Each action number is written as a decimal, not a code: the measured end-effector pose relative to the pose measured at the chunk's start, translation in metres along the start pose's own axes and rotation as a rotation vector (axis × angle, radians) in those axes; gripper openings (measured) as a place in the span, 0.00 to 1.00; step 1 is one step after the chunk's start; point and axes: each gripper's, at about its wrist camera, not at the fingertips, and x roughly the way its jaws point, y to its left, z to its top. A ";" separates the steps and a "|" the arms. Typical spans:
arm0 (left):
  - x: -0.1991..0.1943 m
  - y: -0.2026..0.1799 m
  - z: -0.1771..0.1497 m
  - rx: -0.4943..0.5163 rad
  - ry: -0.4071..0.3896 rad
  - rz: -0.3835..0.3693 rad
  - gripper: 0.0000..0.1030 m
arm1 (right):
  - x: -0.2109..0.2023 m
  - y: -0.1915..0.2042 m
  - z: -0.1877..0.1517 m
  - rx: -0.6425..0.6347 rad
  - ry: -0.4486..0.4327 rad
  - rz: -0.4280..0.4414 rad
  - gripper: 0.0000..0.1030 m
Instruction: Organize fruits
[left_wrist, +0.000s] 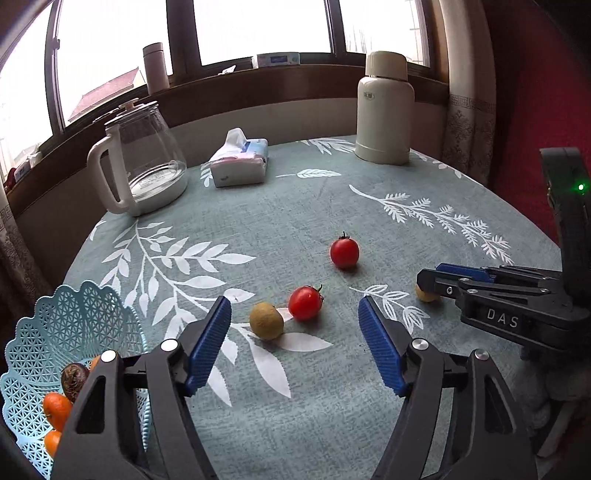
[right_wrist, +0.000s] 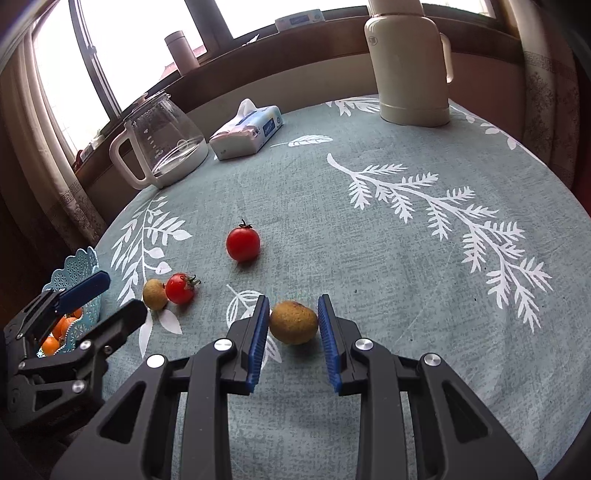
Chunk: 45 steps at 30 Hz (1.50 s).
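My left gripper (left_wrist: 294, 312) is open, just short of a brown-green fruit (left_wrist: 266, 320) and a red tomato (left_wrist: 305, 302) that touch each other. A second tomato (left_wrist: 344, 252) lies farther back. My right gripper (right_wrist: 291, 314) is open, its blue pads on either side of another brown-green fruit (right_wrist: 293, 322), with small gaps showing. The left wrist view shows the right gripper (left_wrist: 430, 286) at the right, that fruit (left_wrist: 424, 294) mostly hidden behind it. A light-blue lattice basket (left_wrist: 70, 321) at the near left holds oranges (left_wrist: 56, 410) and a dark round fruit (left_wrist: 74, 378).
A glass kettle (left_wrist: 142, 158), a tissue pack (left_wrist: 240, 158) and a cream thermos (left_wrist: 384, 110) stand at the back of the round table with its leaf-print cloth (left_wrist: 295, 206). A window sill with a tall cup (left_wrist: 156, 68) runs behind. A red curtain (left_wrist: 535, 92) hangs at right.
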 end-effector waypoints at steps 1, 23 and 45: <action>0.010 -0.003 0.001 0.015 0.022 -0.009 0.62 | 0.000 -0.001 0.000 0.006 0.001 0.004 0.27; 0.060 -0.002 0.017 0.032 0.129 -0.042 0.27 | 0.002 -0.004 -0.001 0.029 0.010 0.022 0.28; -0.016 0.010 0.016 -0.172 -0.037 -0.136 0.27 | 0.001 -0.048 0.002 0.264 0.005 0.140 0.30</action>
